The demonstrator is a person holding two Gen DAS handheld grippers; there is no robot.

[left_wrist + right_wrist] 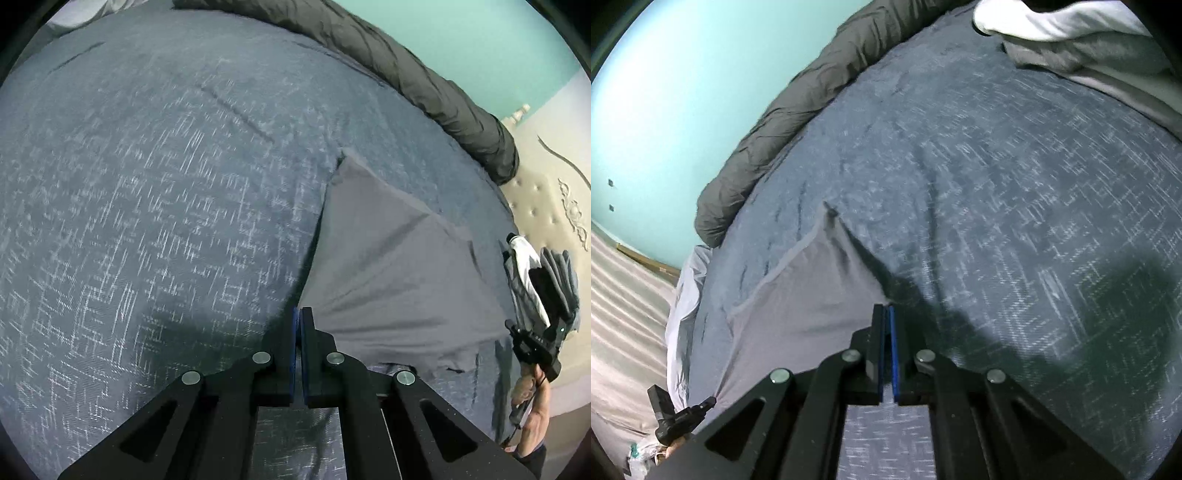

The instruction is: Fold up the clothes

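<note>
Both claws, left (298,317) and right (886,314), are clamped together on edges of the grey garment (388,266) stretched taut over the bed (147,184); judged best: keep tension even, lay corners squarely.

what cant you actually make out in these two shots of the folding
- Left wrist view: near edge of the grey cloth hidden behind the left gripper; what garment it is stays unclear.
- Left wrist view: right gripper small at the frame edge, fingertips wrapped in cloth.
- Right wrist view: clothes pile cut off by the top edge.
- Both views: bedspread pattern blurred.
</note>
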